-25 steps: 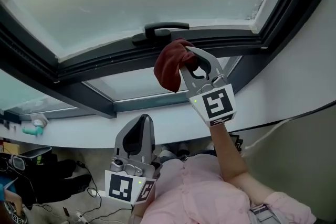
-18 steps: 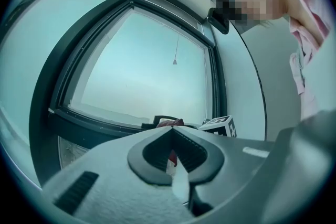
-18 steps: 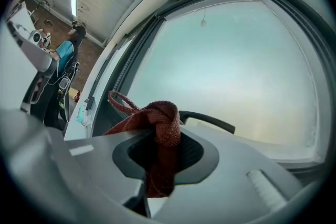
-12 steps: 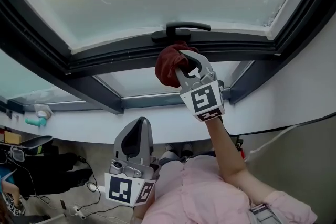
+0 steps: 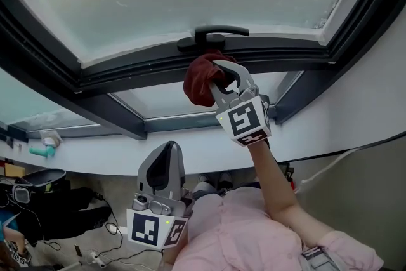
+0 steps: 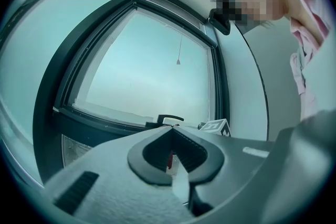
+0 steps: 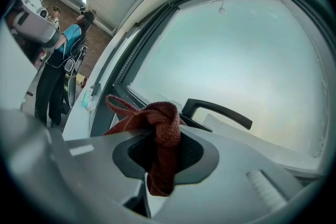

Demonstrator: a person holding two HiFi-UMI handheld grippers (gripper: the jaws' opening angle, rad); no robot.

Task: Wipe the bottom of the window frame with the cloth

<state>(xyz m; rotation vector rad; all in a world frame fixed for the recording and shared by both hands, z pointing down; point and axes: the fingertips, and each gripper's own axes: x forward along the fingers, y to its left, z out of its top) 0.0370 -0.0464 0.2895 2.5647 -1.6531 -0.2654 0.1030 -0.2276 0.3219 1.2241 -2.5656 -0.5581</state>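
Observation:
A dark red cloth (image 5: 202, 77) is bunched in my right gripper (image 5: 223, 70), which is shut on it and held up against the dark bottom rail of the window frame (image 5: 127, 73), just below the black window handle (image 5: 209, 35). In the right gripper view the cloth (image 7: 164, 136) hangs knotted between the jaws, with the handle (image 7: 215, 111) right behind it. My left gripper (image 5: 169, 155) hangs low near the person's body, apart from the window, jaws together with nothing in them. From the left gripper view the gripper (image 6: 170, 136) faces the frosted pane and the frame (image 6: 79, 118).
A white sill (image 5: 95, 158) runs below the frame, with a small teal and white object (image 5: 43, 144) at its left end. Dark gear and cables (image 5: 51, 200) lie on the floor at lower left. Two people (image 7: 60, 55) stand far off in the right gripper view.
The right gripper has carried the cloth up and a little left until it sits at the bottom rail under the handle. The left gripper has stayed where it was.

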